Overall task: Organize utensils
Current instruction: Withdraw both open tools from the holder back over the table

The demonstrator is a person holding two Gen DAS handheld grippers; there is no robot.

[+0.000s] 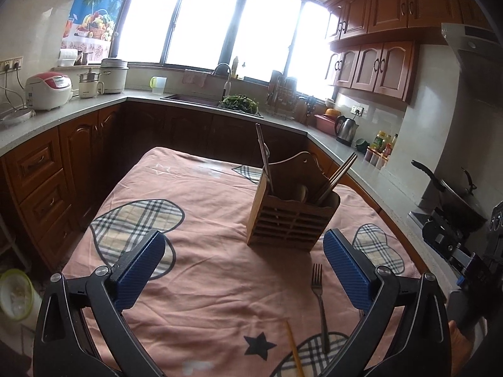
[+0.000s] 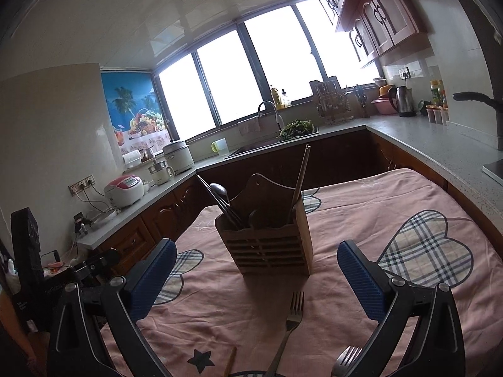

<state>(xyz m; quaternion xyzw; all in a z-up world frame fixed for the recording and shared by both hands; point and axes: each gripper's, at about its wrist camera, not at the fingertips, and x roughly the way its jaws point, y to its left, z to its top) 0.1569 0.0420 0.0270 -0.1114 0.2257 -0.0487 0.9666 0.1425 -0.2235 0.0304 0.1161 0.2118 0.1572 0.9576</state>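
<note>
kitchen with wood cabinets, bright window, sink behind; table under pink cloth (image 1: 204,220) with plaid hearts. wooden utensil holder (image 1: 290,220) upright on cloth, chopsticks (image 1: 338,177) and spoon (image 2: 220,192) standing inside. fork (image 1: 319,301) flat on cloth just before holder, loose wooden chopstick (image 1: 294,350) beside it, second fork (image 2: 345,358) near right tong's finger. left tong (image 1: 243,270) spread wide, holding nothing. right tong (image 2: 256,278) spread wide, holding nothing, holder ahead between fingers.
</note>
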